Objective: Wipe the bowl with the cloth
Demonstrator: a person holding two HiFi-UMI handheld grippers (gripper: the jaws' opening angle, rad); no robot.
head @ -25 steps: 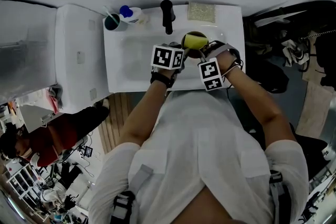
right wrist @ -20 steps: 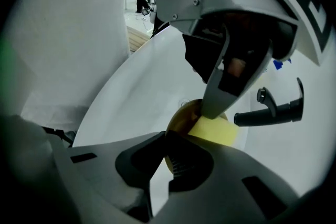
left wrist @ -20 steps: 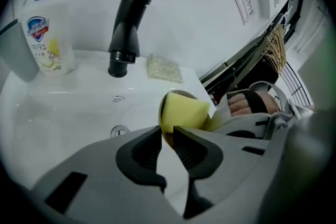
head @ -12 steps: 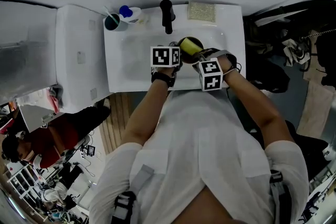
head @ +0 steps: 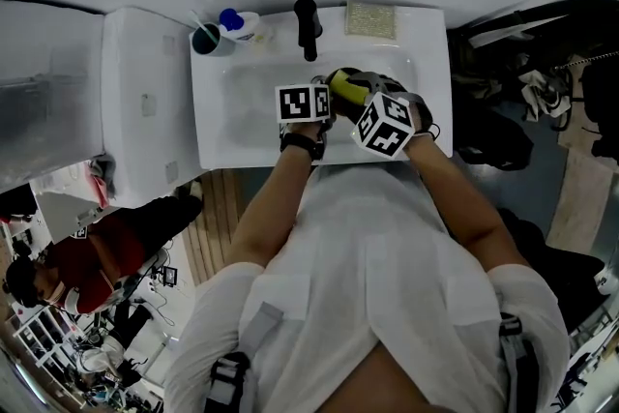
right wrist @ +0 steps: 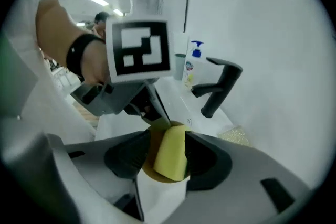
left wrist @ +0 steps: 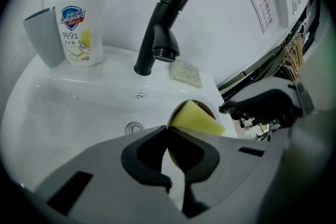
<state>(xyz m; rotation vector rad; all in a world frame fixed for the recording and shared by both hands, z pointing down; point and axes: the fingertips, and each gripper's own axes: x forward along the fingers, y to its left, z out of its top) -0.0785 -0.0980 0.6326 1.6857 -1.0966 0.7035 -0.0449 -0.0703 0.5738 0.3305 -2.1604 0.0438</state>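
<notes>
Left hand-held gripper (left wrist: 167, 131) is clamped on the rim of the small brown bowl (right wrist: 151, 170), I'd guess to steady it at the right end of the white sink (left wrist: 79, 107). Right hand-held gripper (right wrist: 168, 139) has just been spreading its jaws, with the folded yellow cloth (right wrist: 169, 152) loose between them inside the bowl. The black tap (left wrist: 163, 29) crowds in just behind.

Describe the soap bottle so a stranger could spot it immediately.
Find the white sink and its black faucet. On the back ledge left of the faucet stand two things. The soap bottle is the white one with a blue pump and printed label; its neighbour is a plain grey cup.
</notes>
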